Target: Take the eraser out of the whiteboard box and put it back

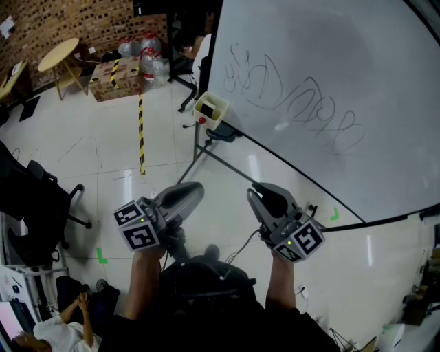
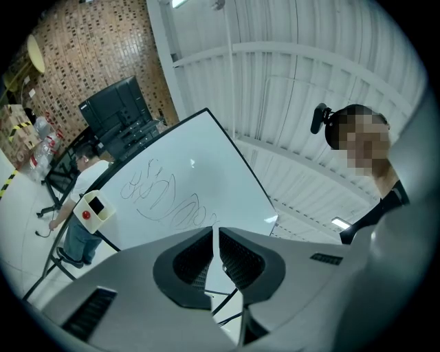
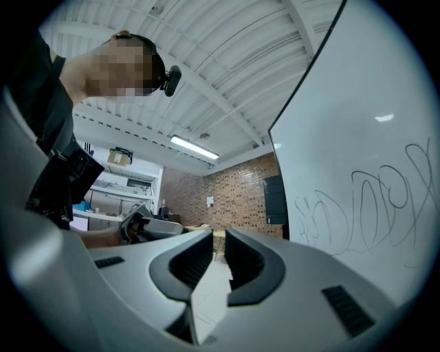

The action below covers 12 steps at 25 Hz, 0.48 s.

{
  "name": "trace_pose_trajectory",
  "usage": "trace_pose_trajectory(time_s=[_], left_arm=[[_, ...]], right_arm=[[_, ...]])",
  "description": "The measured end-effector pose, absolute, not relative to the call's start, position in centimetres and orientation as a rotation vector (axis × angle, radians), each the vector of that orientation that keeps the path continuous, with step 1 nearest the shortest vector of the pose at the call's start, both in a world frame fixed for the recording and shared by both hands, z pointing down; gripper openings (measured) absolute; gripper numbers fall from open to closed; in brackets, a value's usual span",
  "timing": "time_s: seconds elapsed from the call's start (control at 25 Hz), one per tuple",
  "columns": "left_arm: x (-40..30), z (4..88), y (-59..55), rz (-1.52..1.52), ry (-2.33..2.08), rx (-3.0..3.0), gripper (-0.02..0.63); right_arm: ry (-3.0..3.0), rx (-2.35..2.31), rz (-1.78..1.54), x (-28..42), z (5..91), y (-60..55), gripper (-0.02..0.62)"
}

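- The eraser (image 1: 206,110) shows only as a dark block inside the whiteboard box (image 1: 210,108); neither gripper touches it
- The whiteboard box is white and open at the top, with a red dot on its front; it hangs at the whiteboard's (image 1: 330,75) lower left corner, as the head view has it, well apart from both grippers
- The whiteboard carries looping scribbles (image 1: 295,96) across its middle; its dark lower edge runs down to the right, and its stand's legs (image 1: 206,151) reach onto the pale floor (image 1: 227,227)
- The left gripper (image 2: 215,232) has its fingers drawn together with only a thin slit between the pads and nothing in it; it is aimed towards the board and the box
- The right gripper (image 3: 218,237) is likewise closed and empty; it sits beside the left one, nearer the board's lower edge, with the scribbles at its right
- Both grippers are held out over the floor in front of the board
- A person in a white top (image 2: 82,180) stands just behind the box
- Farther out, a yellow-and-black striped tape (image 1: 141,134) lies on the floor; a cardboard box (image 1: 113,77), water bottles (image 1: 148,58) and a round table (image 1: 58,53) stand by the brick wall (image 1: 69,20); an office chair (image 1: 38,199) is at the left edge
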<state>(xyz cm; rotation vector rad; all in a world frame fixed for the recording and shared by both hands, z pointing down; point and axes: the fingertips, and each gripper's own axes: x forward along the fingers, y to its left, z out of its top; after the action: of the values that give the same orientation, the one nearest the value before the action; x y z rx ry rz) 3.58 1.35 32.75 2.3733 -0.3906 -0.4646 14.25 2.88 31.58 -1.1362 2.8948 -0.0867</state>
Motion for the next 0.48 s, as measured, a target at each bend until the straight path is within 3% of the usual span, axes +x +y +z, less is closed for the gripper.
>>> trace_pose_trajectory(time_s=[0.48], left_arm=[[3.6, 33.23, 1.76, -0.466, -0.408, 2.355, 0.015]], right_arm=[[2.891, -1.144, -0.103, 14.91, 32.22, 3.4, 0.072]])
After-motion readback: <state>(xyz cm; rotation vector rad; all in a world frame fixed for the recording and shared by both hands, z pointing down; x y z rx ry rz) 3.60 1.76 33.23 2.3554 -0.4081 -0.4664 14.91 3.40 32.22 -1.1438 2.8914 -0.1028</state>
